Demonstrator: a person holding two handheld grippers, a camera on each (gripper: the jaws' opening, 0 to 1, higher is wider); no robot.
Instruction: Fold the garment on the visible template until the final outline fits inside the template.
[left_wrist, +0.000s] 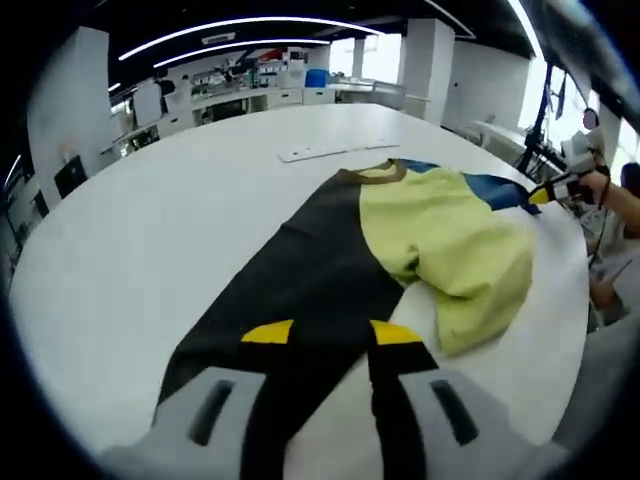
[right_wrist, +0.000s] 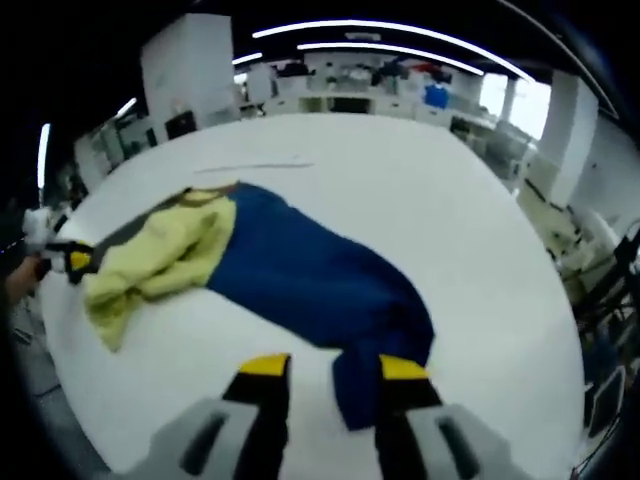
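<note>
- Garment (left_wrist: 400, 250): lies on white table (left_wrist: 150, 220); far edges partly hidden by folds; long axis runs from frame bottom toward upper right
- Left gripper (left_wrist: 330, 335): jaws apart, straddling the black hem
- Right gripper (right_wrist: 335, 368): jaws apart over the blue edge; grip unclear

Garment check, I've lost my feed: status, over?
Left gripper open over black panel. Right gripper open at blue panel's edge. Garment spread on white table, yellow panel bunched, not yet folded. Nothing in the way.
</note>
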